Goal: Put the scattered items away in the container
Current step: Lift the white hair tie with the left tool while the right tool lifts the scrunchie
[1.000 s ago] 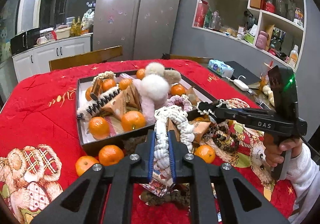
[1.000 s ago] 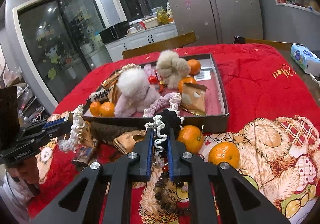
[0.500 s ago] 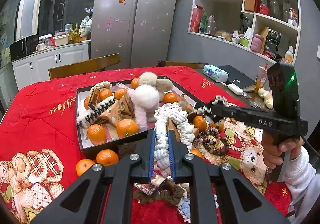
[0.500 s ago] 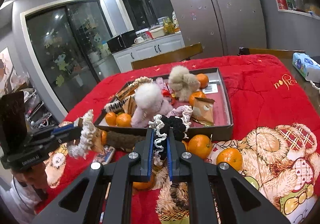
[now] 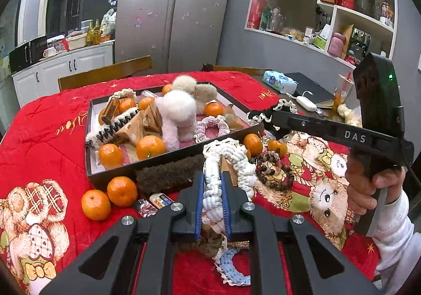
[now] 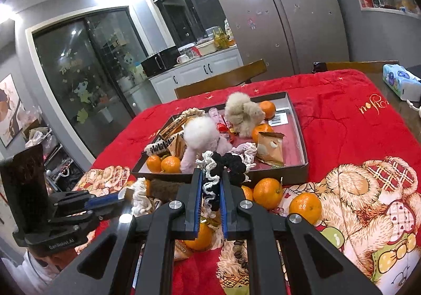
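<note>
The left gripper (image 5: 213, 187) fingers are clenched on a white knitted scrunchie (image 5: 226, 161), the right gripper (image 6: 211, 189) fingers on a black-and-white scrunchie (image 6: 223, 166); both hang at 6 o'clock of the tray (image 5: 168, 157); soft, light, floppy, best pinched across the band.

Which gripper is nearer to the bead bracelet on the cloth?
Left. The left gripper is just beside the bead bracelet; the right gripper hangs farther back, near the tray's corner.
</note>
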`<state>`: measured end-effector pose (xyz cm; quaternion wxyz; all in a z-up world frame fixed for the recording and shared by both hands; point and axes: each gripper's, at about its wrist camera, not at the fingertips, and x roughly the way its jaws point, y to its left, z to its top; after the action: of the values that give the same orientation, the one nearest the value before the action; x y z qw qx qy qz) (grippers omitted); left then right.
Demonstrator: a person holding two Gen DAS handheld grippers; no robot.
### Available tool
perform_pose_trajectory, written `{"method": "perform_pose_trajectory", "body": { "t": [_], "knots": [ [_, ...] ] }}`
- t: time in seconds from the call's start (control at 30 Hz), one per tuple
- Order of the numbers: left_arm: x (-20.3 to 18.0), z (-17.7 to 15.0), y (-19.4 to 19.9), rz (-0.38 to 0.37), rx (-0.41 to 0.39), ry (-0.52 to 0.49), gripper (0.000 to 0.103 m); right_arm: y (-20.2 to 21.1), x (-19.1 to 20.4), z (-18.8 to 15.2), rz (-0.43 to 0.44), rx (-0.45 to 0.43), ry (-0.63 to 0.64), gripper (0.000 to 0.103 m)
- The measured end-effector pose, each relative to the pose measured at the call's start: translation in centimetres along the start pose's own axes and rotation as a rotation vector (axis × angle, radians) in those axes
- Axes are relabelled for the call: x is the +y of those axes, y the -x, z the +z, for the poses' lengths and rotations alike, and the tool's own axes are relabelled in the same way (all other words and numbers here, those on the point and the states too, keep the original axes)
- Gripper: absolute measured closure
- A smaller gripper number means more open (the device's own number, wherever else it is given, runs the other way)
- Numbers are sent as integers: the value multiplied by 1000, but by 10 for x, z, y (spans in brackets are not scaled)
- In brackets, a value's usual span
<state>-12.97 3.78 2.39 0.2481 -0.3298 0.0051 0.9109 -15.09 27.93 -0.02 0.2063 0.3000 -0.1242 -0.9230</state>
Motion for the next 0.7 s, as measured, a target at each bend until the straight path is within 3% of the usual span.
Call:
{"method": "perform_pose_trajectory", "body": {
  "t": [0.7],
  "knots": [
    [-3,13,20,38,-54,-7,89,2,22,3,32,4,37,91]
  ]
}}
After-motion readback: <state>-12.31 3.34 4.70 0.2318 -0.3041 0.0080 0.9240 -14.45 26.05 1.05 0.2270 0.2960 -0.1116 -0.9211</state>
